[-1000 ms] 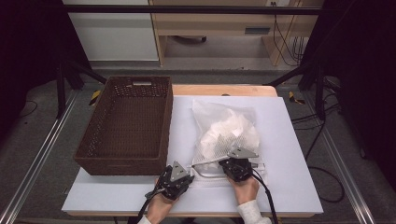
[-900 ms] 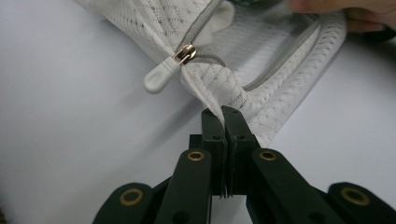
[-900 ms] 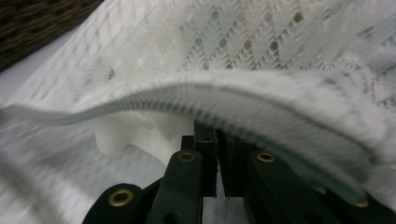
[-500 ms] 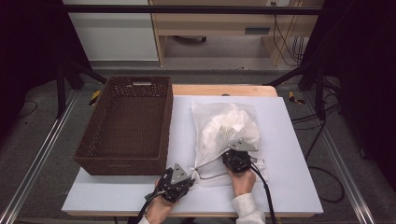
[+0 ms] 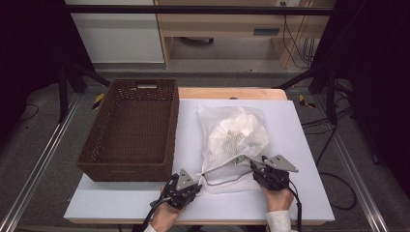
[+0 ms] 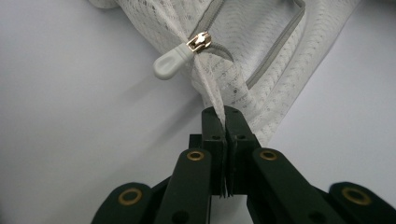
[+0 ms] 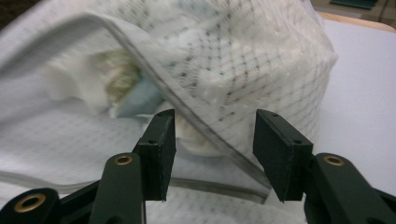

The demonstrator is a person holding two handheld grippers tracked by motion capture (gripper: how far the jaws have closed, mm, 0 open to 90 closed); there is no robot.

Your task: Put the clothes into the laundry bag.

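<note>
Across the white table [image 5: 300,145], the biggest thing was the brown wicker basket [image 5: 130,128] on the left half, standing empty, and just to its right lay the white mesh laundry bag [image 5: 234,140], stuffed with pale clothes and resting flat with its mouth toward the person. Down at the near edge, the left gripper [image 5: 186,186] had its jaws pressed fully together on a fold of mesh at the bag's near corner [image 6: 223,100], pinning it in place. Just beyond that pinch sat the zipper slider with its grey pull tab [image 6: 175,63], the zipper run open behind it. Over on the right, the right gripper [image 5: 263,166] had just been opening its jaws, and they stood about half apart with the bag's upper zipper edge [image 7: 205,123] running between them; the pads did not press on it. By the look of it, the unzipping was done and the step in hand was getting into the bag's mouth. The next move probably called for the right jaws to go deeper under that raised lip and close on a garment [image 7: 126,79], while the left kept its hold so the bag would not slide. Beyond the table, a pale wooden desk [image 5: 227,24] and trailing cables [image 5: 295,36] stood against a dark room
</note>
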